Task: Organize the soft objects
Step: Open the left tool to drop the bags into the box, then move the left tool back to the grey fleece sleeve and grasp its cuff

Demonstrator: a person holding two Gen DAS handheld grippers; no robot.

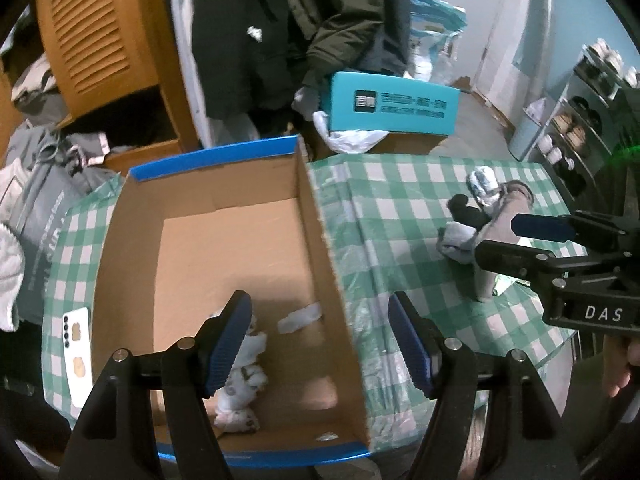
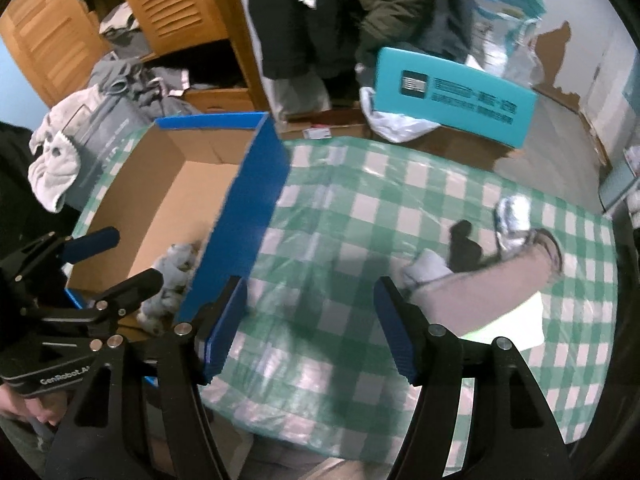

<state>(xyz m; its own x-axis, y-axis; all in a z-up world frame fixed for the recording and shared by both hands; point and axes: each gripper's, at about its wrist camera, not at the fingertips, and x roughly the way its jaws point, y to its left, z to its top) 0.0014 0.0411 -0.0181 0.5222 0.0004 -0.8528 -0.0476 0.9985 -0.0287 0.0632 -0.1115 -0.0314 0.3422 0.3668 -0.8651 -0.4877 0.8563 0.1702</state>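
Both grippers spread wide and holding nothing, over box and table.

The left gripper [image 1: 320, 338] looks into the cardboard box [image 1: 320, 216], where white socks [image 1: 240, 376] lie on the floor; only the right gripper [image 2: 310, 326] view shows its blue outer wall. The remaining socks [image 2: 480, 256] cluster on the green-checked tablecloth [image 2: 360, 208]; a louvred wooden wardrobe [image 2: 168, 4] stands behind.

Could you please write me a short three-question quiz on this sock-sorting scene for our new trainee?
1. True or false: the left gripper is shut on a sock.
2. Which lies inside the cardboard box? A) the black sock B) the white patterned socks C) the brown sock
3. Fill in: the loose socks lie on a green-and-white ______ tablecloth.

Key:
1. False; both grippers are open and empty.
2. B, the white patterned socks.
3. Checked: tablecloth, brown sock, black sock.
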